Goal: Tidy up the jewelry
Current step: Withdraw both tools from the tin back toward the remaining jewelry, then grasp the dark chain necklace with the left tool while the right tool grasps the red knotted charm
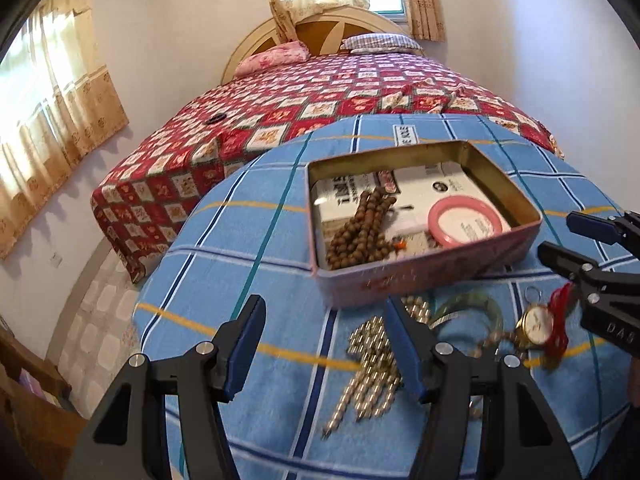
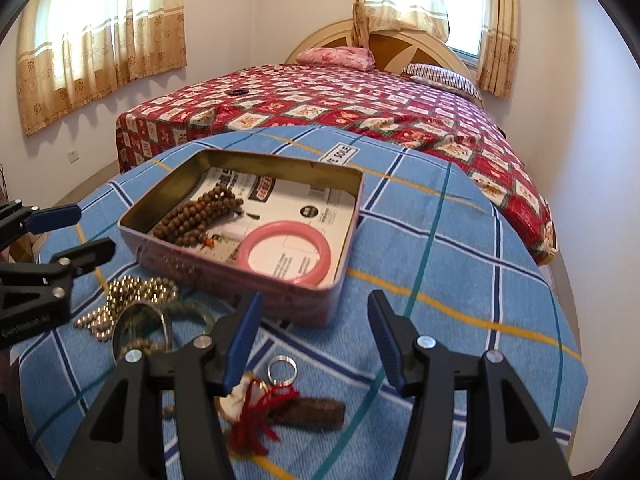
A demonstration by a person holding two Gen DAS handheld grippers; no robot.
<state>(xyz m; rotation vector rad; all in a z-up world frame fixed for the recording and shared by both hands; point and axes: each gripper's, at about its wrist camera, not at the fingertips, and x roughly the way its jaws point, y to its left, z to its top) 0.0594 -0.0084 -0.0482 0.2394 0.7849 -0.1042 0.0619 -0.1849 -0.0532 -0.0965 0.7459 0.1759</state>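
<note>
- A tin [image 2: 248, 264] sits open on the desk [image 2: 460, 280], which is covered in a blue plaid cloth.
- Inside the tin: brown beads [image 2: 196, 216] on the left and a pink bangle [image 2: 284, 256] on the right, both lying on printed paper.
- On the cloth just before the tin lie gold beads [image 1: 372, 364] in a loose heap; a green bangle [image 1: 476, 312] is beside them, blurred.
- Further right lie a small gold watch [image 1: 534, 326] and a red tassel [image 2: 256, 416], with a key ring [image 2: 282, 370] and a dark brown piece [image 2: 308, 412] close by.
- Left gripper [image 1: 328, 344]: jaws wide apart, nothing between the pads; its right finger stands over the gold beads without gripping them.
- Right gripper [image 2: 312, 340]: jaws apart and empty, above the bare cloth just before the tin; the tassel and watch lie under its left finger.
- Behind the desk stands a bed [image 2: 360, 108] with a red patterned cover.
</note>
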